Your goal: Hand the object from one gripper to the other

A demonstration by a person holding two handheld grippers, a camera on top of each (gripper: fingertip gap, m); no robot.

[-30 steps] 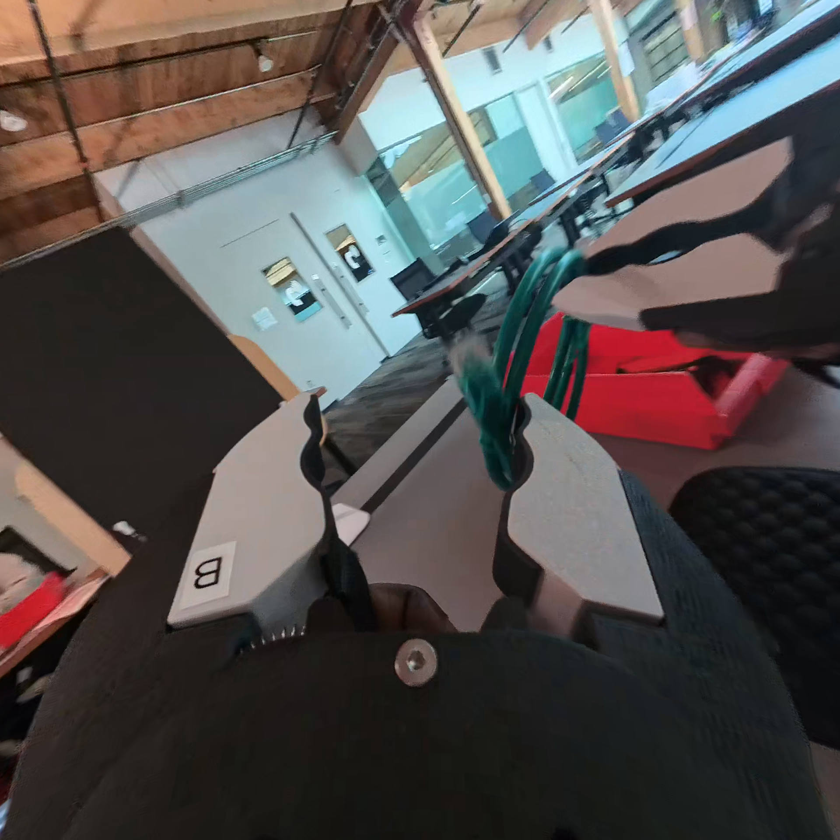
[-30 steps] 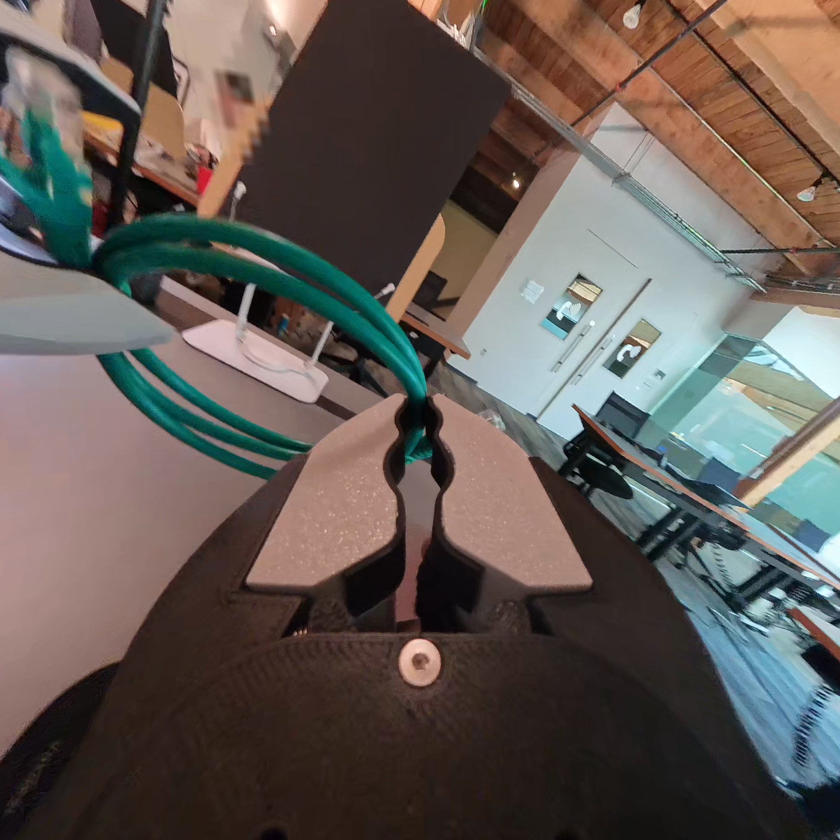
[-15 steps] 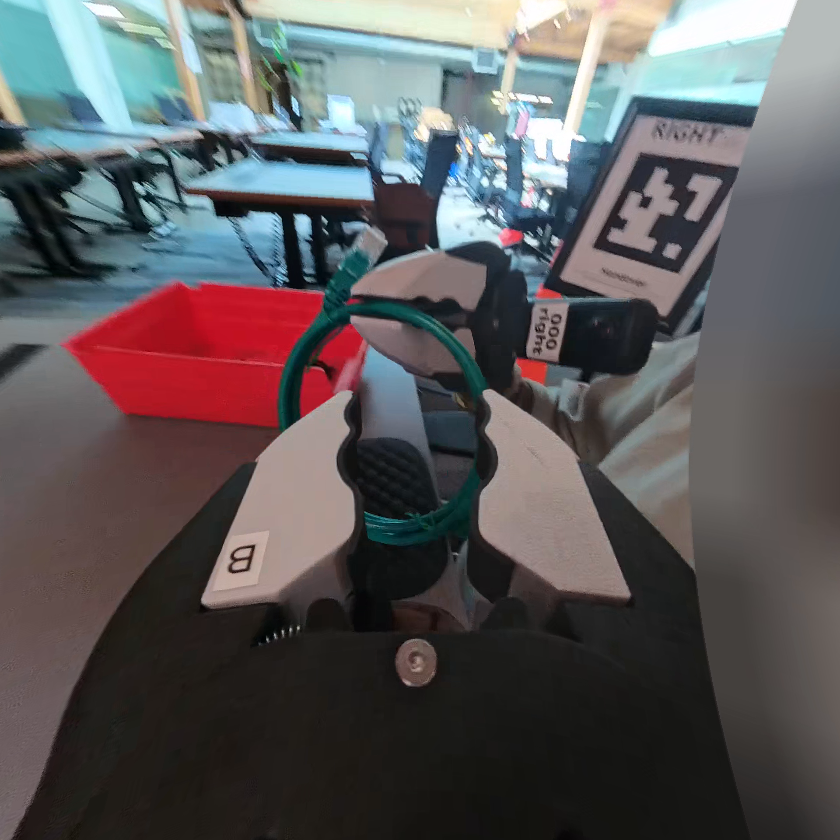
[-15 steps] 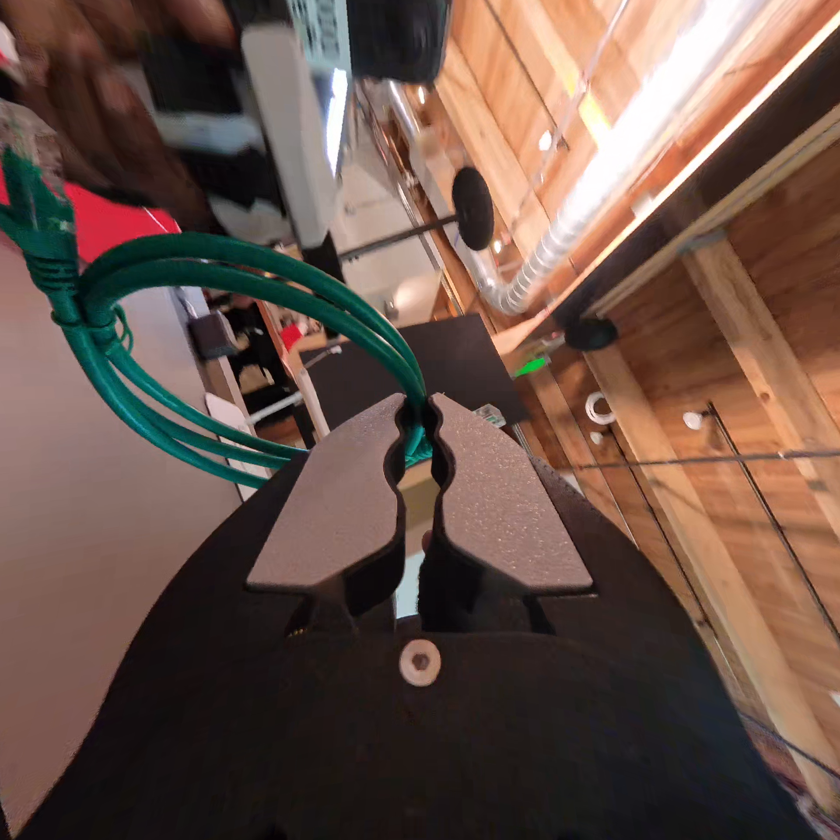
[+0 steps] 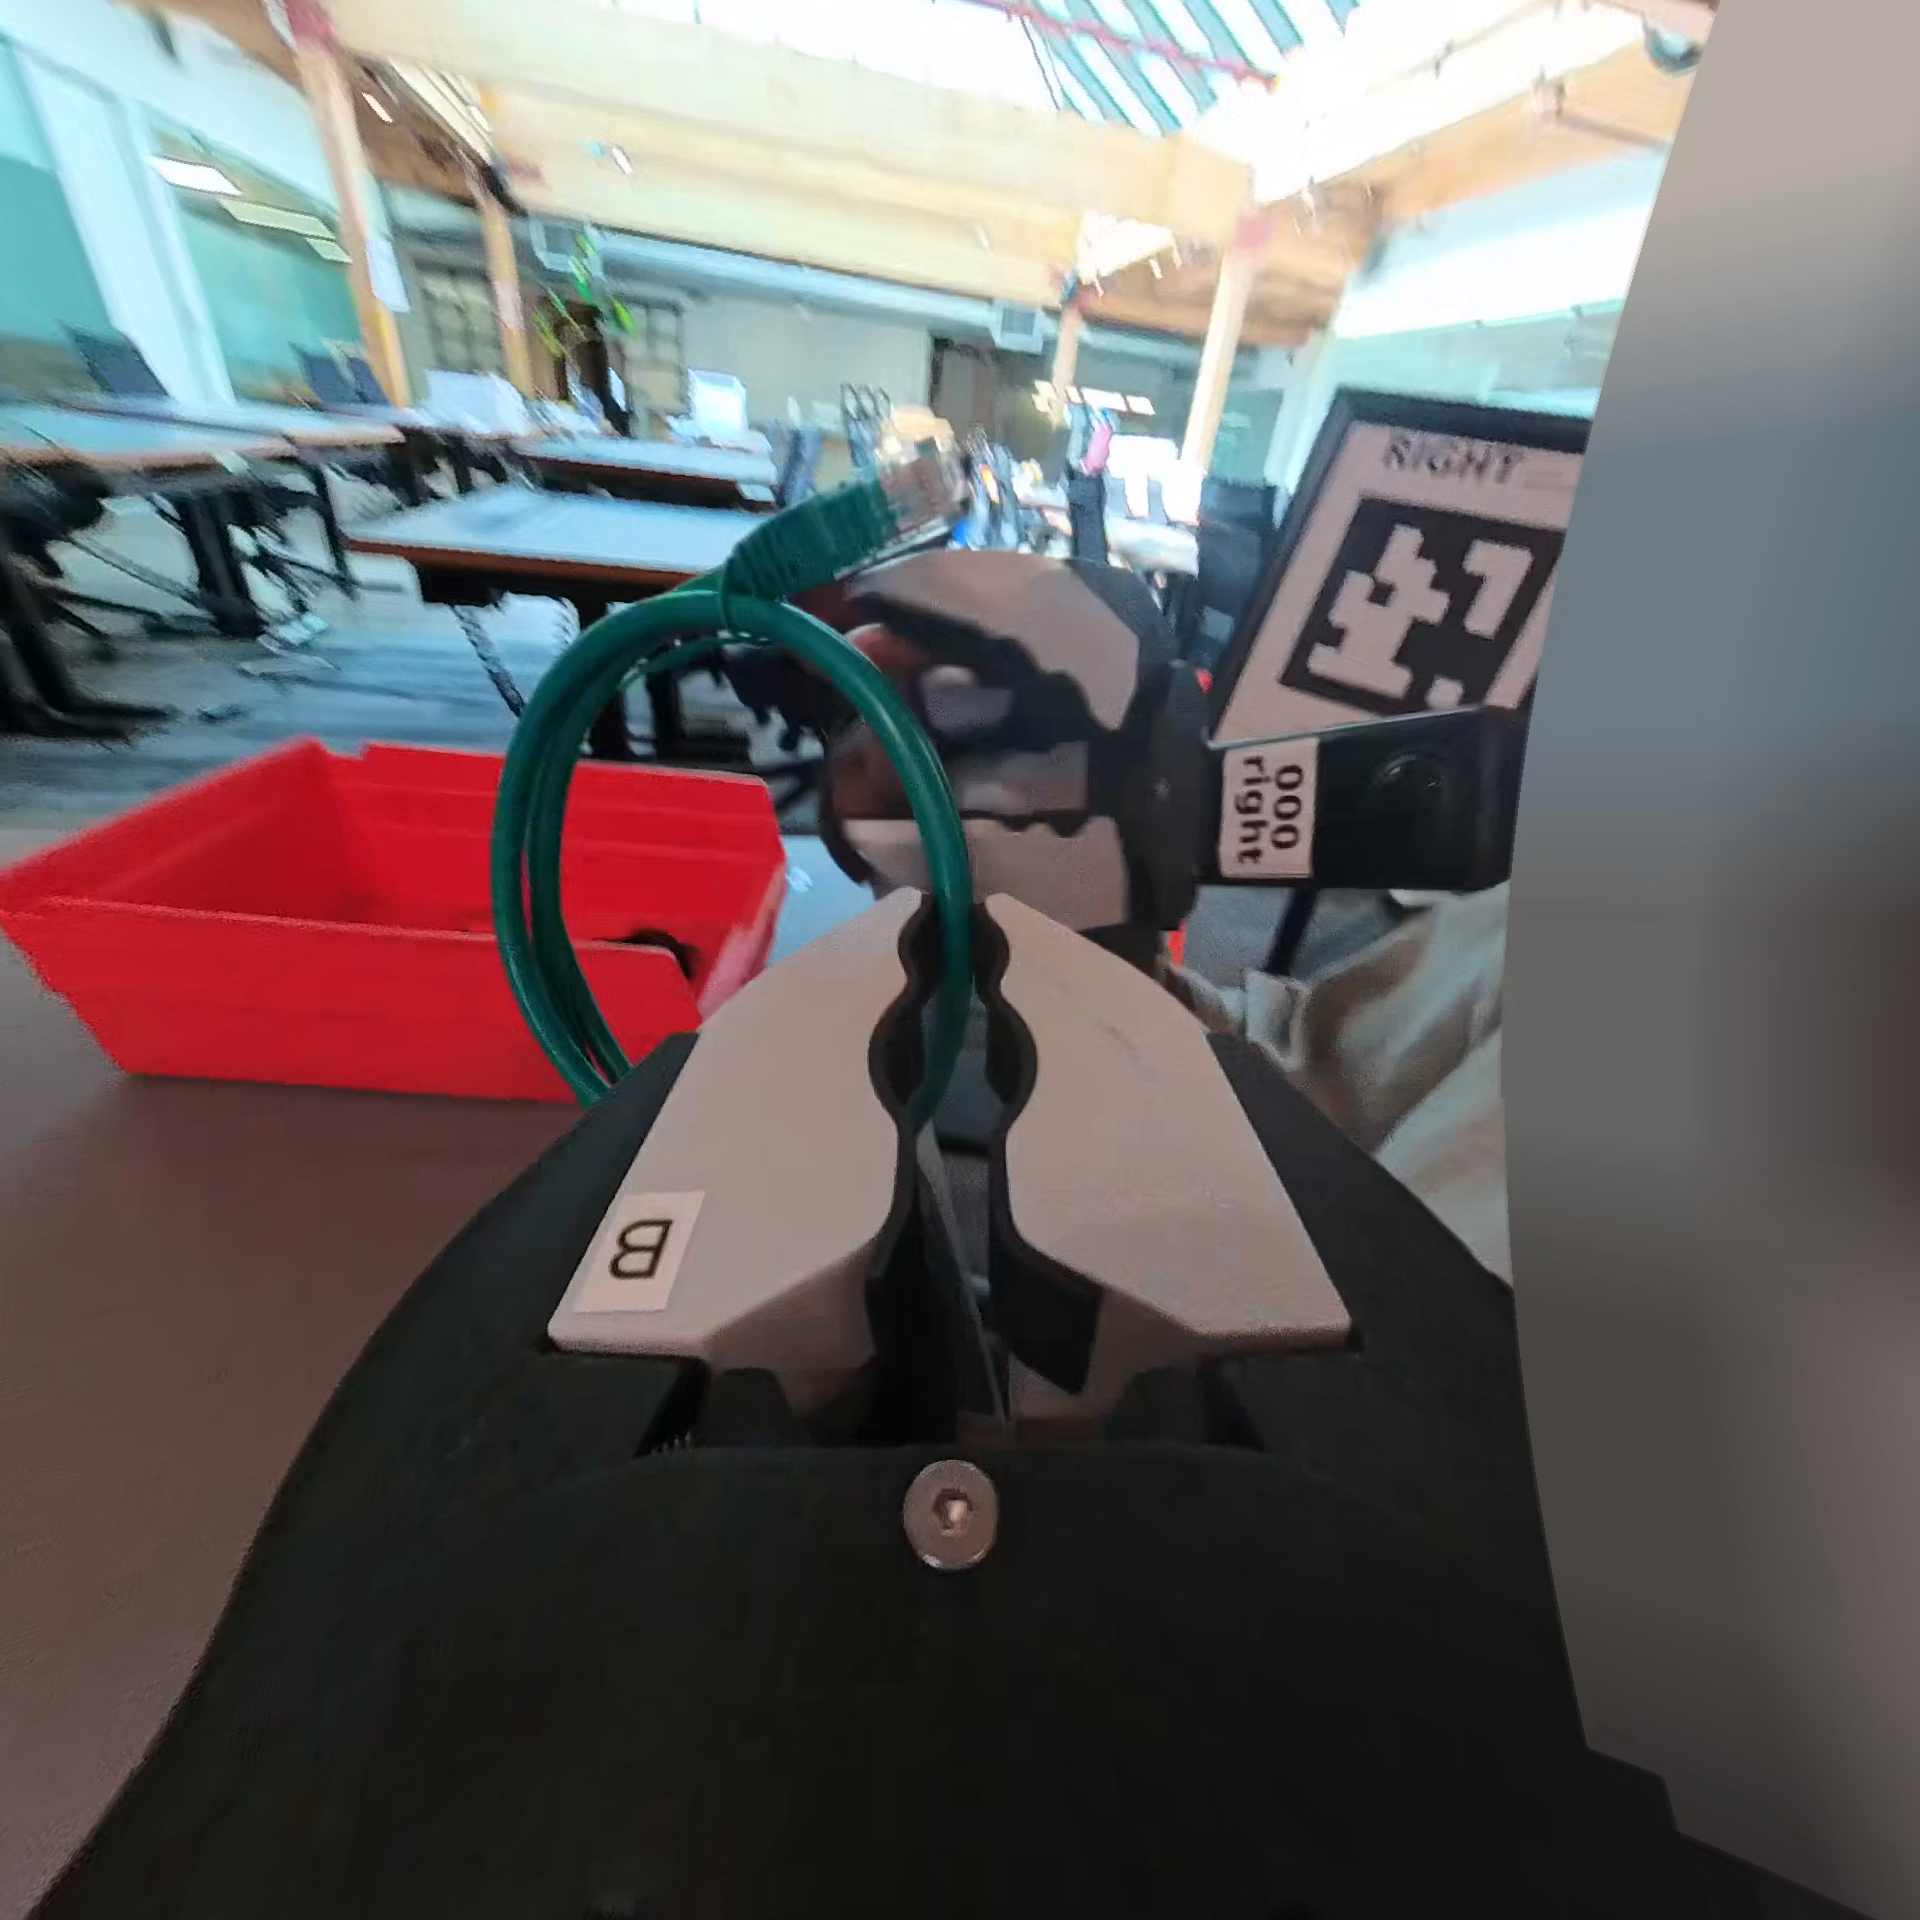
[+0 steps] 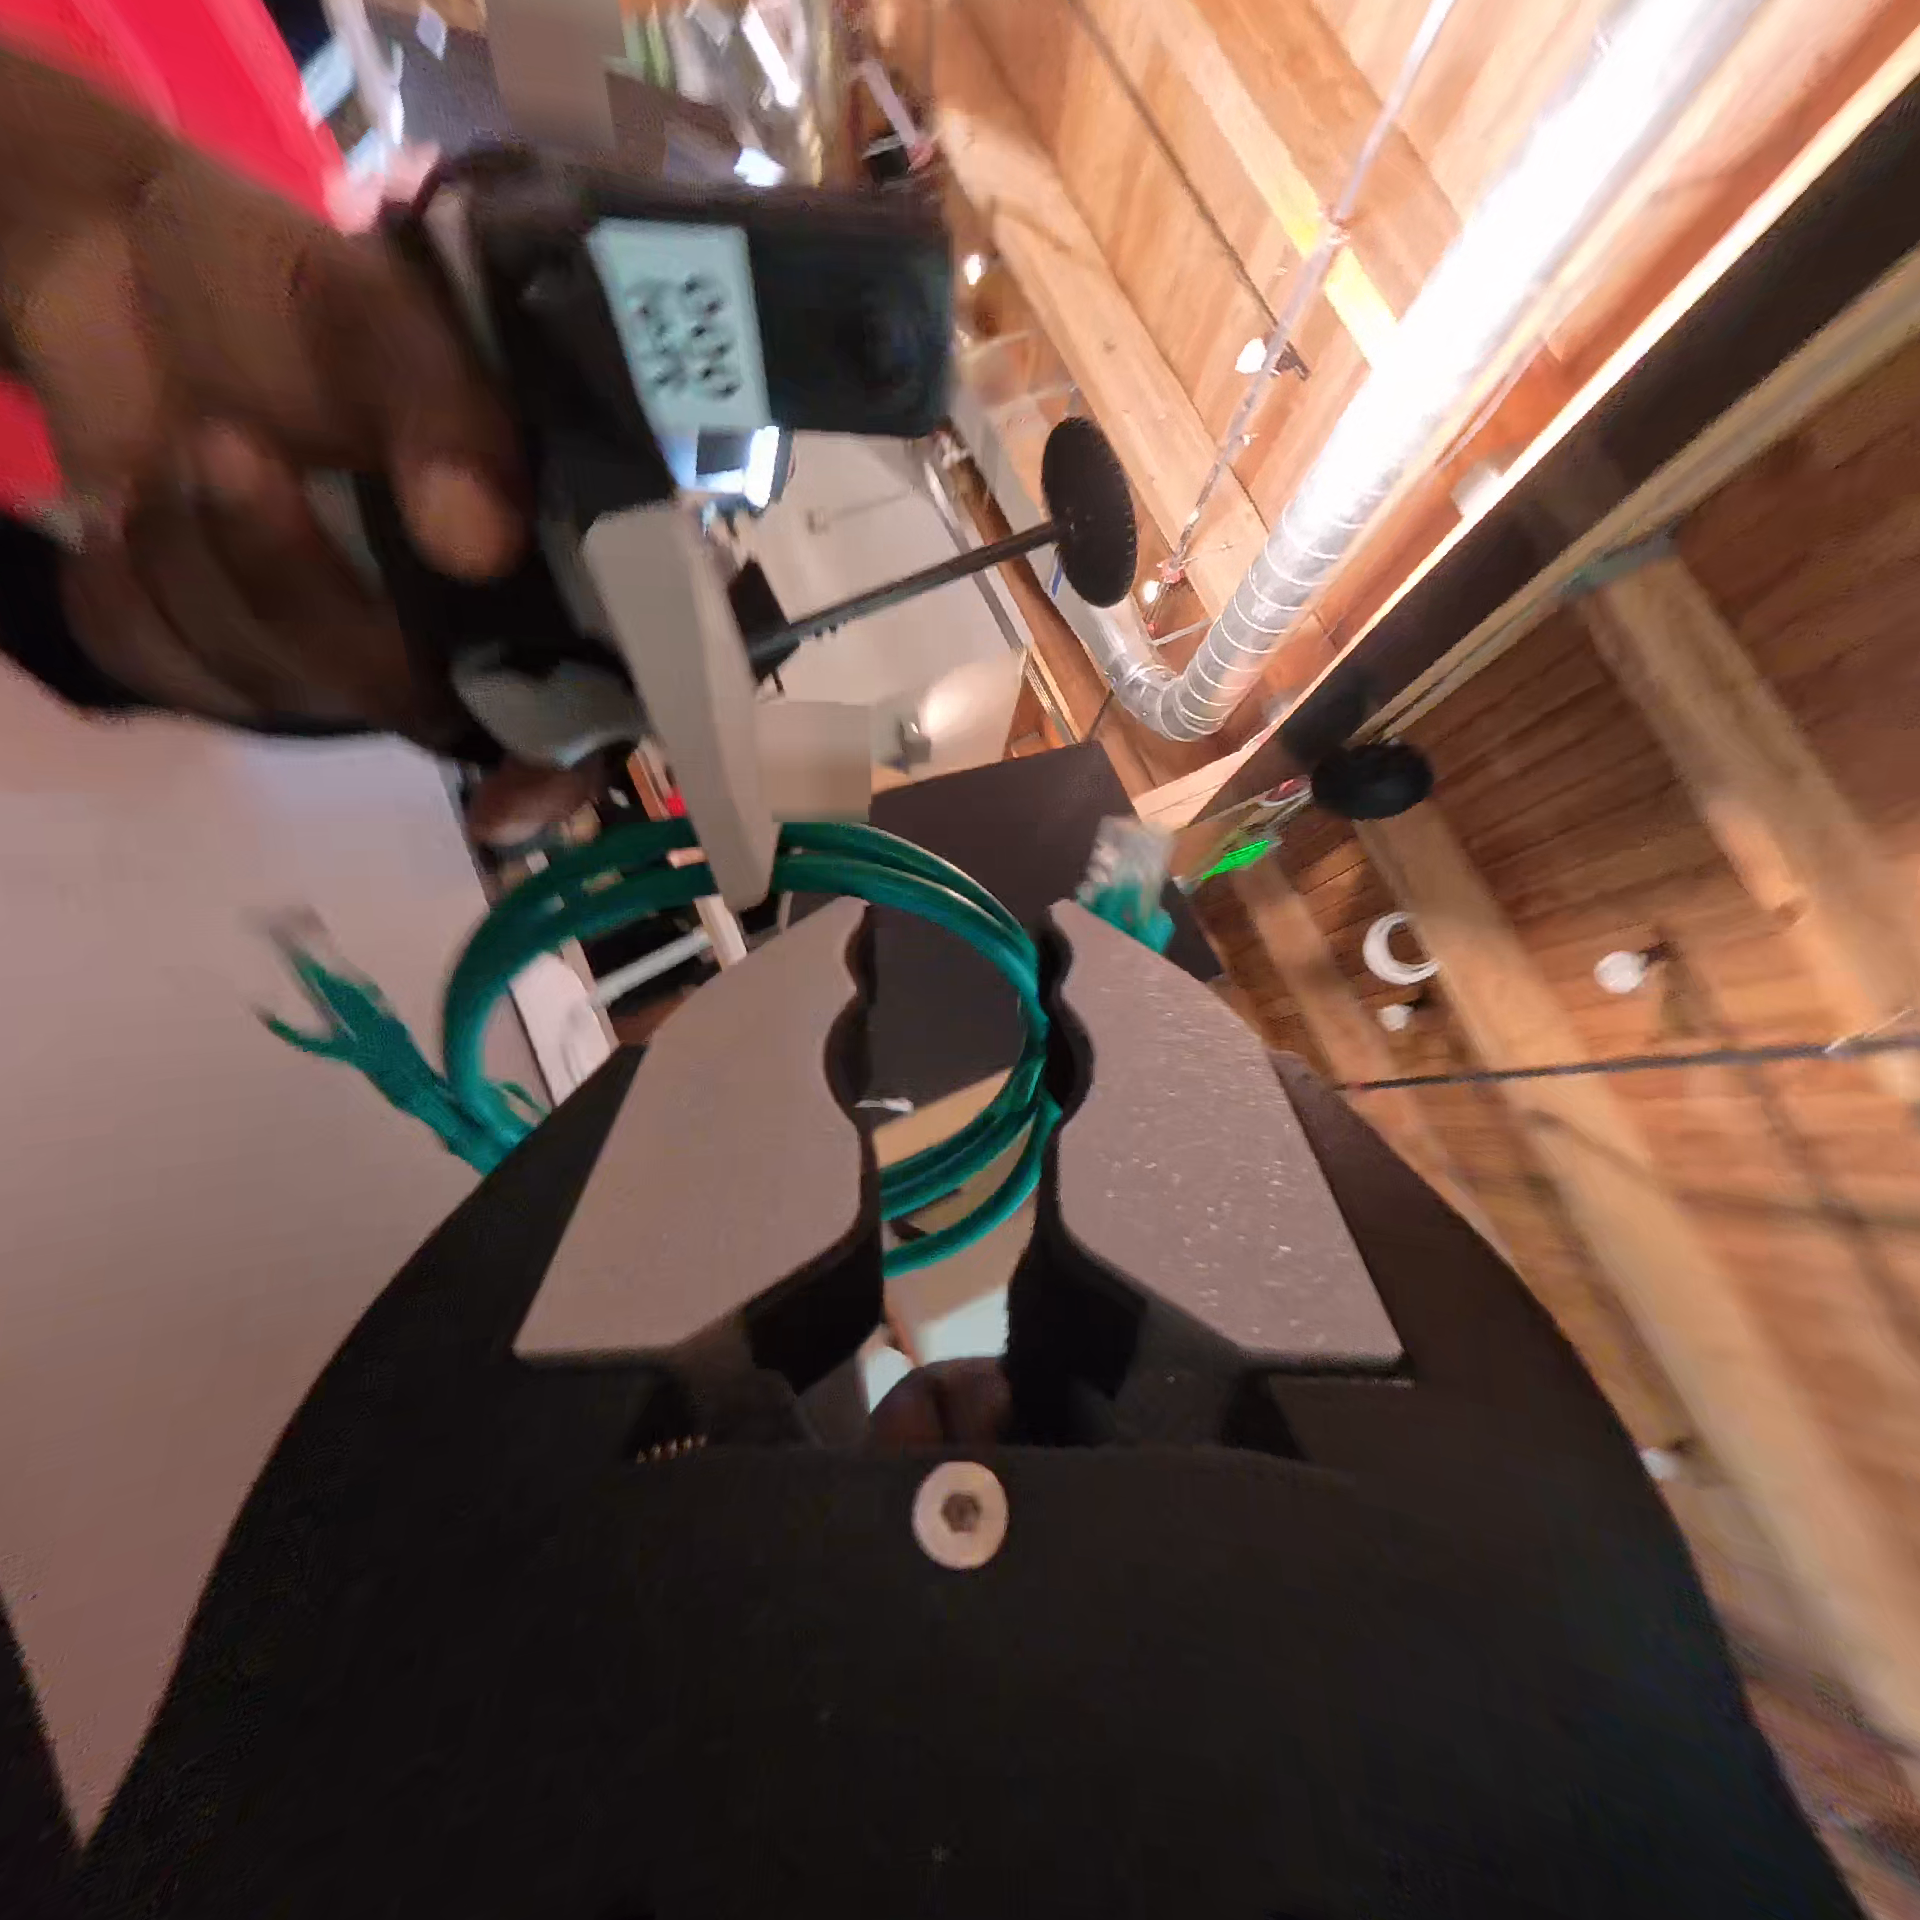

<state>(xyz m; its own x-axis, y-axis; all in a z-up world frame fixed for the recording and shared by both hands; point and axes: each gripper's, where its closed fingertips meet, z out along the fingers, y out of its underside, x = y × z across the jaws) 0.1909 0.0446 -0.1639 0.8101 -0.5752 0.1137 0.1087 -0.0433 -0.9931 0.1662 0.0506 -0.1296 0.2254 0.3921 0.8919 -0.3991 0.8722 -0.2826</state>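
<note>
The green cable (image 5: 727, 810) is a small coil, up in the air above the brown surface (image 5: 208, 1195). The left gripper (image 5: 943, 914) is closed on one side of the coil, and the cable is pinched tight between its grey fingers (image 5: 769, 1122). The right gripper (image 6: 954, 925) has its fingers apart. The coil runs through the gap and touches the inside of one finger, but nothing squeezes it there.

This looks like the middle of the hand-over. The left gripper has the cable now, and the right gripper has let go but is not clear of it.

The next move is likely to pull the right gripper back, out of the coil. It should go slow and straight, so a finger does not catch a loop and tug the cable. A red bin (image 5: 312, 935) sits on the surface just behind the cable.
</note>
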